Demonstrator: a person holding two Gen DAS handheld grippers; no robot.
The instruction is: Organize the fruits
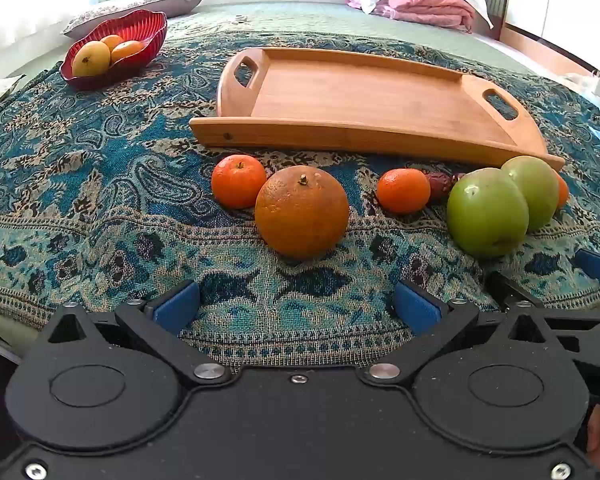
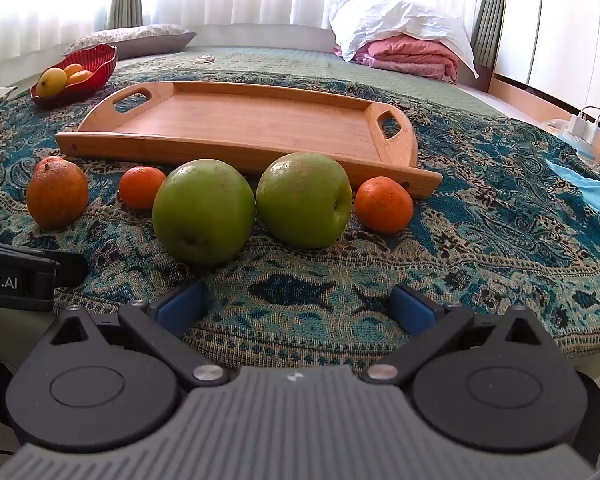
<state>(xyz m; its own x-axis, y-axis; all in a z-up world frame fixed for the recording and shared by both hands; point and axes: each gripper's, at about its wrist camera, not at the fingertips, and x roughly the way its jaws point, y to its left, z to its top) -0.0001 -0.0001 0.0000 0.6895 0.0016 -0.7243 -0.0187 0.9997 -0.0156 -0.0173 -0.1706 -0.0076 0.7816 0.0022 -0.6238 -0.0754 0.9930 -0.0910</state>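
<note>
A large orange (image 1: 302,212) lies on the patterned cloth in front of my open, empty left gripper (image 1: 298,308). Small tangerines (image 1: 239,181) (image 1: 403,191) lie beside it, with dark dates (image 1: 440,184) behind. Two green apples (image 2: 204,212) (image 2: 304,200) lie in front of my open, empty right gripper (image 2: 298,306), with tangerines (image 2: 141,187) (image 2: 384,205) at either side. The apples also show in the left wrist view (image 1: 487,213). An empty wooden tray (image 1: 364,96) (image 2: 256,120) lies behind the fruit row.
A red bowl (image 1: 138,30) (image 2: 96,58) holding a yellow fruit and oranges stands at the back left. Pillows and folded pink bedding (image 2: 412,54) lie at the bed's far side. A charger with cables (image 2: 588,128) and blue cloth (image 2: 592,192) lie at the right.
</note>
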